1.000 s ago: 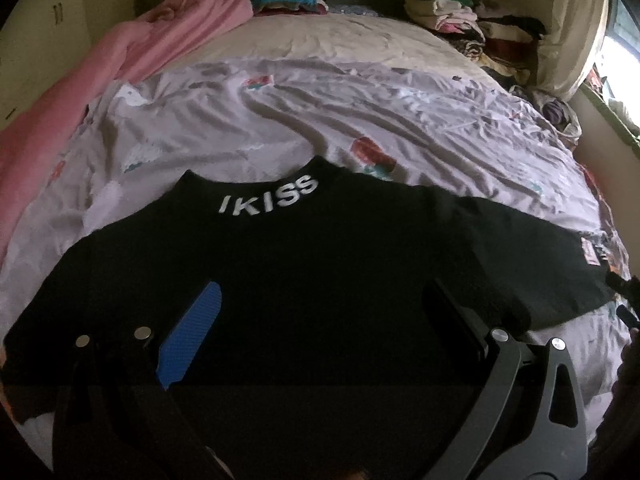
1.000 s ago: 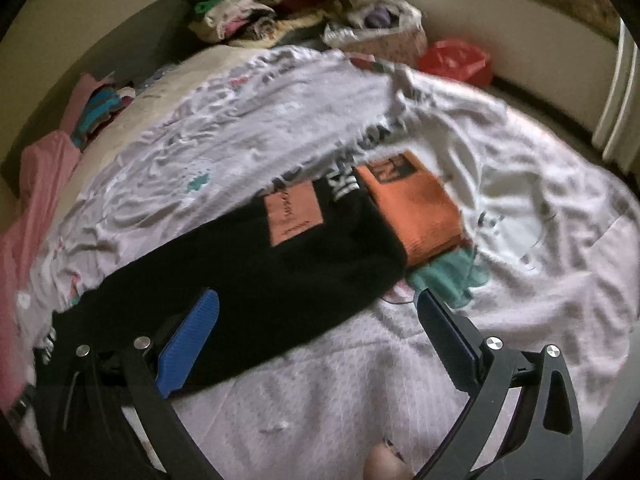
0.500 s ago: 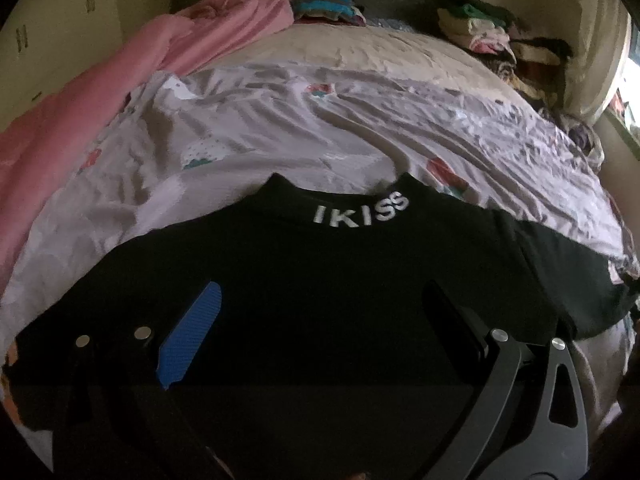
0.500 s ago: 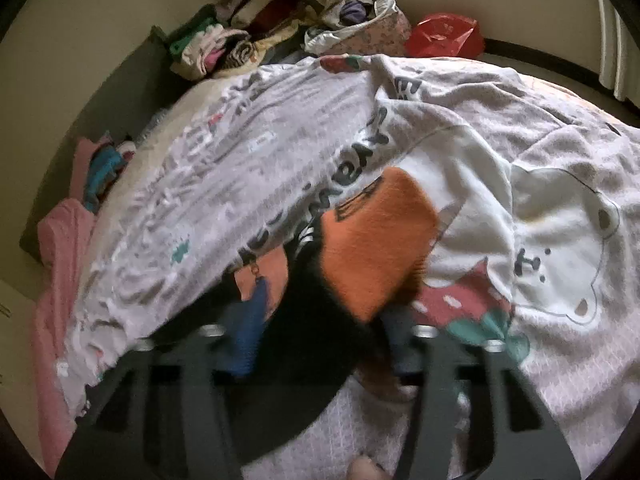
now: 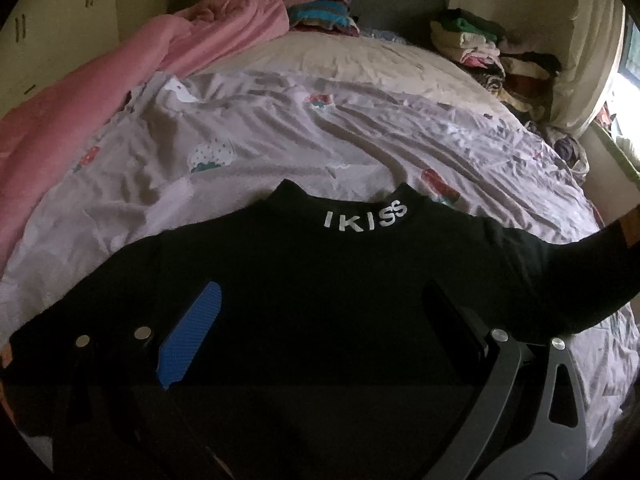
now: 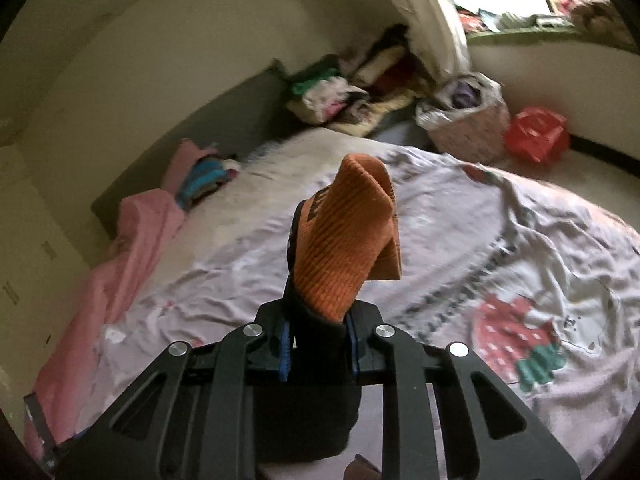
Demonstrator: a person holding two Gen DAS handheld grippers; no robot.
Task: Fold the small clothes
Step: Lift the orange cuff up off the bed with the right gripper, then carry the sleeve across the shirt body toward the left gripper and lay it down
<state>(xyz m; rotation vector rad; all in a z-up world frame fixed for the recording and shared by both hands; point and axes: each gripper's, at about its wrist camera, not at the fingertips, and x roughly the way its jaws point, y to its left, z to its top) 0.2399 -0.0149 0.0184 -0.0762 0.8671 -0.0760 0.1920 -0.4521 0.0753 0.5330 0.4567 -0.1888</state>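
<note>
The right gripper (image 6: pixel 318 350) clamps the black top's (image 5: pixel 320 300) orange cuff (image 6: pixel 348 240) aloft — likely to fold the sleeve inward — while the left gripper (image 5: pixel 316 320) hovers wide above it.

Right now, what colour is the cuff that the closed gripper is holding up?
Orange ribbed knit; the sleeve cuff shows best in the right wrist view, pinched by the right gripper.

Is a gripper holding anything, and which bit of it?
The right gripper pinches the black top's sleeve by its orange cuff. The left gripper holds nothing.
</note>
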